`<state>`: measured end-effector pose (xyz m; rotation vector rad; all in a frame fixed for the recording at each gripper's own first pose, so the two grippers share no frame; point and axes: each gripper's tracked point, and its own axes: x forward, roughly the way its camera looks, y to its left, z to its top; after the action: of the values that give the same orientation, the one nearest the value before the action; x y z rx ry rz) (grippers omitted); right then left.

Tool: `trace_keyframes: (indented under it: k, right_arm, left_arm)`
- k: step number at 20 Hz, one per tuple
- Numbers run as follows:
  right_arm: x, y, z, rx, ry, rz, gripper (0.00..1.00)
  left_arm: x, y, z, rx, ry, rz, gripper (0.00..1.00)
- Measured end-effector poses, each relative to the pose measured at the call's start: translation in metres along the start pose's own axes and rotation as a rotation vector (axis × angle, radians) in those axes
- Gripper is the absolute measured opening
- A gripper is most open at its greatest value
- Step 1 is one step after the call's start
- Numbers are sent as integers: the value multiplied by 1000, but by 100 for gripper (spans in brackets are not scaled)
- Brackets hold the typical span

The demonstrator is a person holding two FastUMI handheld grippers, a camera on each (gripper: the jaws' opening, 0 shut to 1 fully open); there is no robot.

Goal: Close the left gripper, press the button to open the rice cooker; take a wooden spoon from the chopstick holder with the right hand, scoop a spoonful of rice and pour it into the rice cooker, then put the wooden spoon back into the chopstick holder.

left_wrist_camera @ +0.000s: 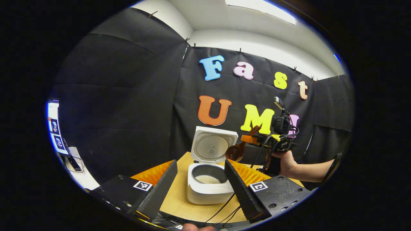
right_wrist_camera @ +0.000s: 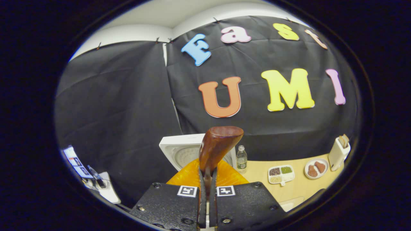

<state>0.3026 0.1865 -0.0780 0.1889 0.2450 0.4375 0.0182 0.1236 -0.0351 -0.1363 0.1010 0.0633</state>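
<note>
The white rice cooker [left_wrist_camera: 205, 192] stands on the wooden table with its lid [left_wrist_camera: 212, 146] up, and pale rice lies in the bottom of its pot. My left gripper [left_wrist_camera: 200, 163] is open, its two black fingers on either side of the cooker and short of it. In the left gripper view, my right gripper [left_wrist_camera: 257, 139] hovers above and right of the cooker, carrying the wooden spoon [left_wrist_camera: 235, 151] beside the raised lid. In the right gripper view, the right gripper [right_wrist_camera: 208, 175] is shut on the wooden spoon [right_wrist_camera: 218, 142], whose bowl stands up ahead. Whether the spoon holds rice is hidden.
A hand [left_wrist_camera: 284, 162] holds the right gripper. On the table's right stand a water bottle [right_wrist_camera: 241, 158], a divided tray of grains [right_wrist_camera: 281, 175], a plate [right_wrist_camera: 316, 168] and the white chopstick holder [right_wrist_camera: 338, 154]. Cables [left_wrist_camera: 224, 210] trail in front of the cooker.
</note>
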Motion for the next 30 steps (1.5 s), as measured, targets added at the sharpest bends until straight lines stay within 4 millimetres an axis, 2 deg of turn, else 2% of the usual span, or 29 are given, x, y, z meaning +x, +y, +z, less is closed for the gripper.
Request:
trace_keyframes:
  k: [4,7,9,11,13,16,19,21,26,30]
  right_arm:
    - [-53,-61,31,129,-38,-51,9]
    - [-95,-120,47,173,-69,-123,9]
    - [-123,-162,51,179,-84,-180,6]
    - [-148,-202,49,180,-91,-241,8]
    - [-172,-247,36,185,-89,-309,8]
    - [-199,-299,20,218,-69,-384,8]
    - [-213,-344,-6,247,-33,-445,9]
    - [-218,-370,-34,257,12,-483,9]
    - [-211,-414,-102,272,119,-520,9]
    - [-202,-432,-138,241,166,-523,8]
  left_arm:
    - [12,-43,-2,24,9,-72,94]
    - [27,-80,-1,12,15,-119,94]
    - [39,-104,-2,8,12,-146,94]
    - [48,-124,-5,14,17,-169,94]
    - [59,-145,-7,19,23,-188,94]
    - [72,-174,-15,34,46,-220,94]
    - [82,-191,-22,38,69,-231,94]
    - [88,-199,-24,36,82,-220,94]
    - [95,-203,-27,41,111,-161,94]
    - [92,-205,-26,44,117,-130,94]
